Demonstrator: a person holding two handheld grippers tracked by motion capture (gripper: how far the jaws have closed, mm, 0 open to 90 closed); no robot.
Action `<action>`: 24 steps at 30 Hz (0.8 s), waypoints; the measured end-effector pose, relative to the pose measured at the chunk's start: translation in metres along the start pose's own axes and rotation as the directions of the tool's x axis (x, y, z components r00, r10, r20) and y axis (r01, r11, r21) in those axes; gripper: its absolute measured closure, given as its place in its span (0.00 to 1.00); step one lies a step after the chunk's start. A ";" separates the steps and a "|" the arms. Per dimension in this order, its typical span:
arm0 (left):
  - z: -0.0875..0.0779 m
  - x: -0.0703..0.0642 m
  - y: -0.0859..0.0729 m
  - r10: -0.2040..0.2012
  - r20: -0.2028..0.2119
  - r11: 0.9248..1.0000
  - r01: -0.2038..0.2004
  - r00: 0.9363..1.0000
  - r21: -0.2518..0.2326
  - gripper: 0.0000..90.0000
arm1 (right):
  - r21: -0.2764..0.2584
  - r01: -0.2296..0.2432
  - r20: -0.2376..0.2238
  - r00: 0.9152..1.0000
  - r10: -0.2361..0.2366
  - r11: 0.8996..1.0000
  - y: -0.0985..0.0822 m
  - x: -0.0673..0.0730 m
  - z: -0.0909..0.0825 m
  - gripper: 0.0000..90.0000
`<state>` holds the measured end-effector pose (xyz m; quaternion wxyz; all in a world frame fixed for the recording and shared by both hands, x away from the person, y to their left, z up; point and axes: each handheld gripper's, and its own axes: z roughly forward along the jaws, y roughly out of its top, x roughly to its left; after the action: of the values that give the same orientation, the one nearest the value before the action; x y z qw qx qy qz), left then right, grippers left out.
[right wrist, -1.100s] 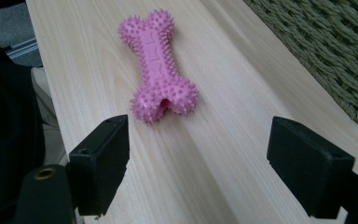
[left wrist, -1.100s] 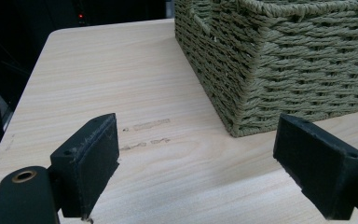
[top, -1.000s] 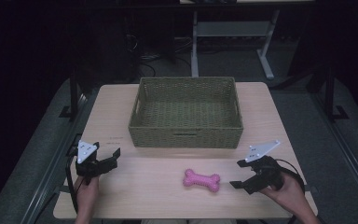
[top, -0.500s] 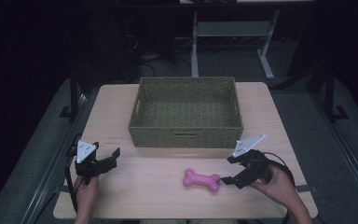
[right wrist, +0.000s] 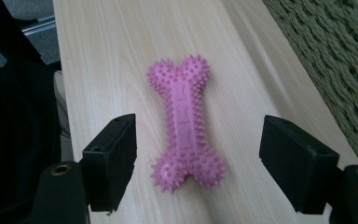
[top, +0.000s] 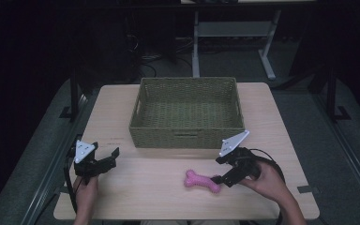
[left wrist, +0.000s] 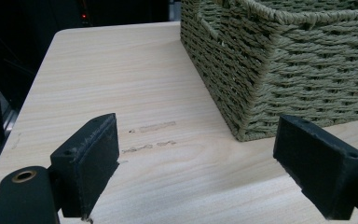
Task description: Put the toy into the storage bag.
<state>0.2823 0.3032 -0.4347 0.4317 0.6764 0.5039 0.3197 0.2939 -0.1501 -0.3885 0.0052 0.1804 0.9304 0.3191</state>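
Note:
A pink spiky bone-shaped toy (top: pixel 201 181) lies flat on the wooden table (top: pixel 145 187), in front of a woven olive basket (top: pixel 187 112). My right gripper (top: pixel 219 171) is open just right of the toy, its jaws spread to either side of the near end. The right gripper view has the toy (right wrist: pixel 184 122) running lengthwise between the two black pads (right wrist: pixel 113 158), untouched. My left gripper (top: pixel 111 157) hovers open at the table's front left, holding nothing. In the left gripper view its pads (left wrist: pixel 89 164) frame bare wood and the basket's corner (left wrist: pixel 279 70).
The basket takes up the table's middle and back, with nothing showing inside it. A dark floor, a metal desk frame (top: pixel 234 33) and cables lie beyond the table's far edge. The table's left edge (left wrist: pixel 37 93) drops off beside my left gripper.
My right gripper has moved left and forward from the table's right side until its open jaws reach the pink toy. The left gripper and the toy have stayed put.

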 end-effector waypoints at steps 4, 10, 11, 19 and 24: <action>0.000 -0.001 0.000 0.007 0.004 1.000 -0.007 1.000 0.007 0.15 | 0.008 0.011 -0.008 1.000 -0.011 1.000 0.006 0.001 0.003 0.30; 0.001 0.000 0.000 0.005 -0.001 1.000 -0.005 1.000 0.002 0.15 | 0.036 0.025 -0.027 0.999 -0.024 0.999 0.014 0.000 0.013 0.31; 0.000 0.000 0.000 0.005 -0.002 1.000 -0.005 1.000 0.003 0.15 | 0.037 0.027 -0.033 0.999 -0.025 0.999 0.015 0.000 0.015 0.32; -0.001 0.002 0.000 -0.004 -0.003 1.000 0.004 1.000 -0.001 0.15 | 0.082 0.049 -0.051 0.998 -0.045 0.995 0.020 0.002 0.033 0.35; -0.001 0.002 0.000 -0.008 -0.002 1.000 0.008 1.000 -0.003 0.15 | 0.108 0.054 -0.049 0.998 -0.048 0.993 0.019 0.003 0.041 0.36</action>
<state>0.2825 0.3053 -0.4343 0.4335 0.6734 0.5066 0.3195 0.3030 -0.1107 -0.4095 -0.0181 0.1492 0.9506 0.2715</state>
